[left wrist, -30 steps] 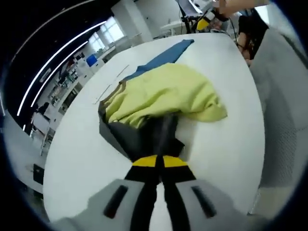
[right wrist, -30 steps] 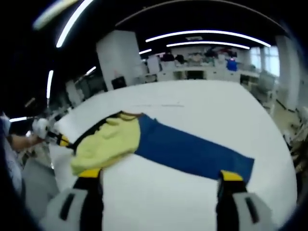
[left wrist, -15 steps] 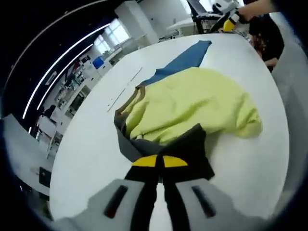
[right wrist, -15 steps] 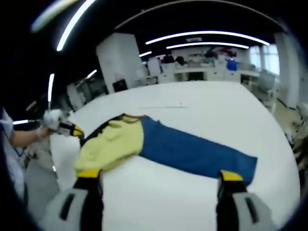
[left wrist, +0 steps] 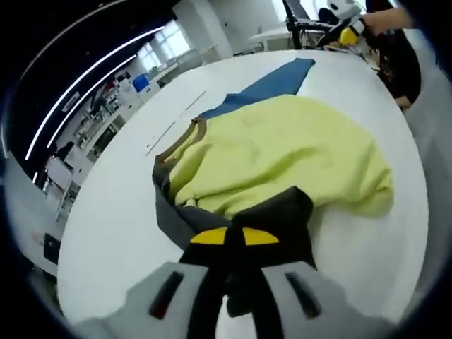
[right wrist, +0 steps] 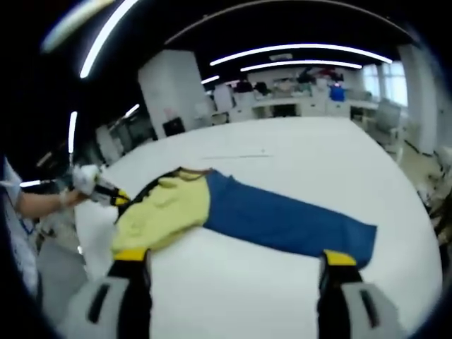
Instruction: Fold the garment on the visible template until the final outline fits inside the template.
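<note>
Garment [left wrist: 282, 152] spread on white table [left wrist: 113, 212], dark hem pinched between left gripper [left wrist: 235, 236] jaws, right gripper [right wrist: 229, 258] jaws spread wide, garment beyond them, untouched.

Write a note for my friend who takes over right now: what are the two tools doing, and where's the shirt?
Left tool: shut on the dark grey part of the garment, at its near end.
Right tool: open and holding nothing, above the white table.
Garment: the yellow-green part lies bunched on the table at one end of the blue template, partly overlapping it; most of the template is uncovered.
Done: the garment is gripped at one end.
Left: the garment is not folded neatly, and whether its outline fits the template can't be judged yet. Keep both in view.
</note>
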`<state>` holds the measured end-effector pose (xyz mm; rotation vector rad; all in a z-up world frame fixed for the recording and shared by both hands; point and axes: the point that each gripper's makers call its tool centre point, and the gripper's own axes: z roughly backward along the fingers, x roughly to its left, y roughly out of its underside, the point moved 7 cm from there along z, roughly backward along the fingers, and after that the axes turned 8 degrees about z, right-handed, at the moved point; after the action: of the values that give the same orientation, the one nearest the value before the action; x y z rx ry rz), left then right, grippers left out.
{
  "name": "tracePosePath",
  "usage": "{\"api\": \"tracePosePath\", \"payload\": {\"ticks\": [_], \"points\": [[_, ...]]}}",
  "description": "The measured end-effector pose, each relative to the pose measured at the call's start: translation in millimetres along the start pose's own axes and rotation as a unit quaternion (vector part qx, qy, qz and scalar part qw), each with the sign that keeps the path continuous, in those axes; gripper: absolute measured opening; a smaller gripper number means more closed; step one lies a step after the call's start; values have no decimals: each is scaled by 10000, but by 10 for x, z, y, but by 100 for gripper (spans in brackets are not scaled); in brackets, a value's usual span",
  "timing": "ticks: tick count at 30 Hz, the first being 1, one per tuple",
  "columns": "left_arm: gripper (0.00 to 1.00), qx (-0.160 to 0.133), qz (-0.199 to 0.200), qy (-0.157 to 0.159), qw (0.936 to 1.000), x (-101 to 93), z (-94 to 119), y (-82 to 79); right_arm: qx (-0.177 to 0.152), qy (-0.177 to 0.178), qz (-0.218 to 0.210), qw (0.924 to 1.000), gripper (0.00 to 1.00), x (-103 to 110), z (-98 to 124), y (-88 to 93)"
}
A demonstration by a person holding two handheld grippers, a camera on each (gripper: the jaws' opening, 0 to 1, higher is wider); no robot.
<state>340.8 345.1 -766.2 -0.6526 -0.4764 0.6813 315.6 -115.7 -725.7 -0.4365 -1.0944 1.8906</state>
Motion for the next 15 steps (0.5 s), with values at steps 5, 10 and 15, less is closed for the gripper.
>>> {"api": "tracePosePath", "payload": {"ticks": [5,10,15], "points": [[32,-372,771,59,9963,51,38,27,12,-39,-53,10000,99,38,-28,16],[58,-742,1925,167,9784,15,118,87,41,-142,-69,9999,99,85,-50,29],[63,-1013,2680,349,9574,-16,206,169,28,-164,-79,9998,99,115,-81,42]]}}
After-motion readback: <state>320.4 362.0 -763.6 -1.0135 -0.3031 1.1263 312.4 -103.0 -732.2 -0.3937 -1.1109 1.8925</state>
